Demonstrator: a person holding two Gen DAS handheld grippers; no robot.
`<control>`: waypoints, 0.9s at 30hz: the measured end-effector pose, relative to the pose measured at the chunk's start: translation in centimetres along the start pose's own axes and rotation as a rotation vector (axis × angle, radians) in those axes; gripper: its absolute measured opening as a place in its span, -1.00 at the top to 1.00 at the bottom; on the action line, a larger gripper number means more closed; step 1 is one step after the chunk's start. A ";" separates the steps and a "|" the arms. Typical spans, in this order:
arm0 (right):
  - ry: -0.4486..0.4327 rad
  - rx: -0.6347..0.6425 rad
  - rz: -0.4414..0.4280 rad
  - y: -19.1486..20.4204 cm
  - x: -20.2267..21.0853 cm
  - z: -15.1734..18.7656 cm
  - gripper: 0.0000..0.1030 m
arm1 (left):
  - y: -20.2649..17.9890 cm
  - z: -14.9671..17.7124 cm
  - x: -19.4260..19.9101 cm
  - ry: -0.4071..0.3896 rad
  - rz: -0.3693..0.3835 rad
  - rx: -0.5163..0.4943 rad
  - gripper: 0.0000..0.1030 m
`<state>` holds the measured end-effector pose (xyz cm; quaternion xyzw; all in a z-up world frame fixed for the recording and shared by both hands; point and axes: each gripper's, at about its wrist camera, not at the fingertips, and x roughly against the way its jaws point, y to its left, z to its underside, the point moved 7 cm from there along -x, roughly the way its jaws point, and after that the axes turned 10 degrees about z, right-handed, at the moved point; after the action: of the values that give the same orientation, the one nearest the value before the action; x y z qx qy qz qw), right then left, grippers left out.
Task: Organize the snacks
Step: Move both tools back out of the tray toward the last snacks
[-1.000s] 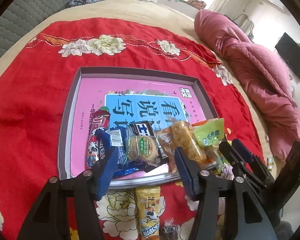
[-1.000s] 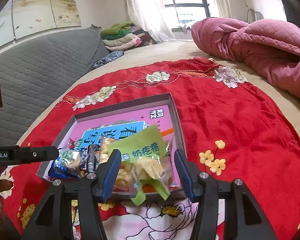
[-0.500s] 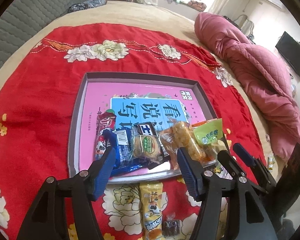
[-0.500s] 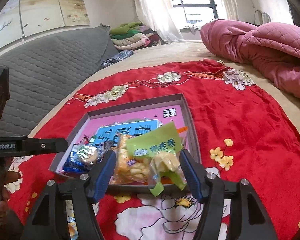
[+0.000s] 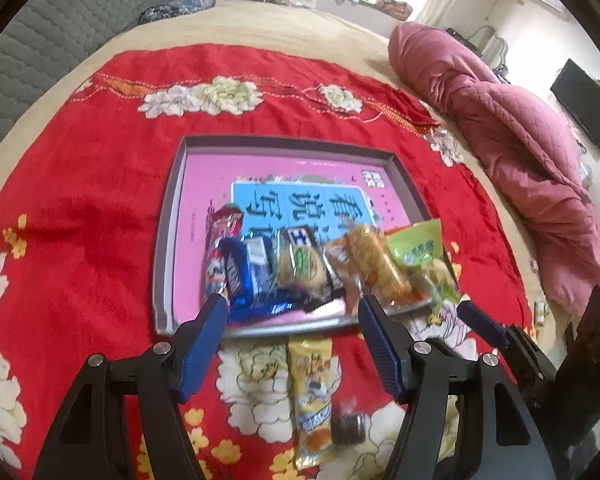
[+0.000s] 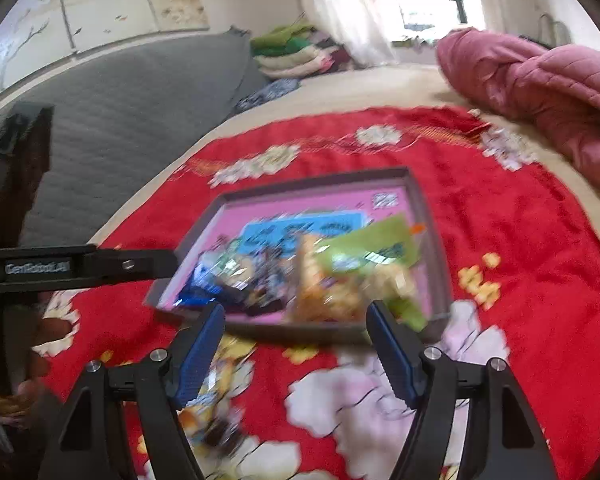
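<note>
A grey tray [image 5: 168, 224] with a pink and blue liner lies on a red floral cloth. Several snack packets lie in a row along its near edge: a blue packet [image 5: 244, 276], a round biscuit pack [image 5: 302, 268], an orange snack bag [image 5: 374, 264] and a green bag [image 5: 418, 248]. A yellow packet [image 5: 312, 384] and a small dark sweet [image 5: 348, 428] lie on the cloth before the tray. My left gripper [image 5: 292, 312] is open and empty above the yellow packet. My right gripper [image 6: 296, 320] is open and empty, just short of the tray [image 6: 436, 240] and its green bag [image 6: 376, 240].
A pink quilt [image 5: 532, 152] lies heaped at the right of the bed. A grey padded headboard [image 6: 120, 120] runs along the left. Folded clothes [image 6: 296, 52] are stacked at the back. The right gripper's fingers [image 5: 484, 324] show at the lower right of the left wrist view.
Both grippers have drawn back from the tray and risen. The right gripper no longer straddles the green bag, which lies in the tray. More of the cloth and the yellow packet shows.
</note>
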<state>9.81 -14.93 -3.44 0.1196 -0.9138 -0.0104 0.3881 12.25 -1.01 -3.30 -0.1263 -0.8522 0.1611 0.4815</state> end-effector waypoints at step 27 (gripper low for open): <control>0.320 0.126 -0.038 3.4 -1.6 7.9 -0.32 | 1.3 6.4 -3.4 0.196 0.027 0.070 -0.36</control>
<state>4.52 -11.82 -9.65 0.1611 -0.8367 0.0586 0.5201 8.55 -2.02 -9.55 -0.1362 -0.7929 0.1842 0.5646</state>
